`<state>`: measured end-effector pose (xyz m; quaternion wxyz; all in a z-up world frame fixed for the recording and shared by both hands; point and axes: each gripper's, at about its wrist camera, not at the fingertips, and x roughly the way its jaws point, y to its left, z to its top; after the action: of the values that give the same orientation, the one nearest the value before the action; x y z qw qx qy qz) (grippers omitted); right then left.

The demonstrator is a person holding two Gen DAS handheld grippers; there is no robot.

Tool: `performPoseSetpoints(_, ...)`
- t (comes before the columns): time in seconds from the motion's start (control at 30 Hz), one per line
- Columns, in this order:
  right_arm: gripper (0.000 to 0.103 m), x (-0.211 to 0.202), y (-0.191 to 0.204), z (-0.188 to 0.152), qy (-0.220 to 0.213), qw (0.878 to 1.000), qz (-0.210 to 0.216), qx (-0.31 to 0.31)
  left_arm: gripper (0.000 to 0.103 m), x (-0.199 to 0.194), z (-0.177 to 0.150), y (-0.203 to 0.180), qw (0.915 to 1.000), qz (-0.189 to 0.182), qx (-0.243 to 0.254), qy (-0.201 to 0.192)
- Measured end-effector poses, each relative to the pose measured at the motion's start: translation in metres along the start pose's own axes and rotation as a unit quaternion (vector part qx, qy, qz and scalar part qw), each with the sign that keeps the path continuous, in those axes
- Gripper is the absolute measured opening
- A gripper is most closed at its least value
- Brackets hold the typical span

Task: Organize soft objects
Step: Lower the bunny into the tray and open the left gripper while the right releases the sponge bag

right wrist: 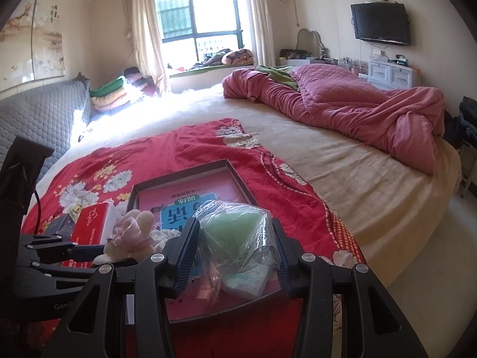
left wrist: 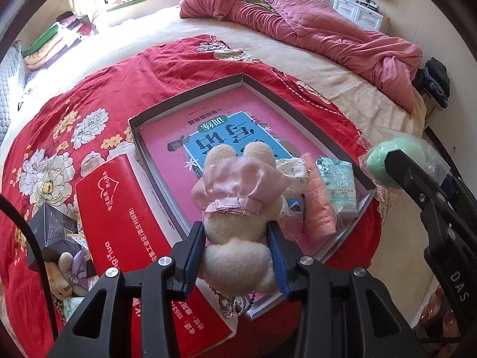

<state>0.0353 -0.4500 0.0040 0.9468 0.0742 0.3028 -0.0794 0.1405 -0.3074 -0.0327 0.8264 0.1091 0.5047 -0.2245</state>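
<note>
My left tool (left wrist: 237,256) squeezes the squashy, light plush rabbit (left wrist: 238,208) by its head; my right tool (right wrist: 235,250) pinches the slippery bagged green sponge (right wrist: 235,226).

Your plush bunny (left wrist: 238,208) covers the middle of the book (left wrist: 179,146) in the tray (left wrist: 190,92), so its title is only partly readable. The red box (left wrist: 131,226) runs behind the left claw (left wrist: 237,256). The small toy (left wrist: 64,277) at lower left is perhaps another plush, half hidden.

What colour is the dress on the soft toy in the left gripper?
Pale pink; the toy itself is cream. Best seen in the left wrist view.
</note>
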Motion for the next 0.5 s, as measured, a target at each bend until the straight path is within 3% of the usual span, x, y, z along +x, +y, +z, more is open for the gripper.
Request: performPoseSetpoints(0.5, 0.048, 0.018, 0.008, -0.009, 0.027, 0.999, 0.031, -0.016, 0.043, 0.028, 0.017, 0.005, 0.9995, -0.008, -0.006, 0.031)
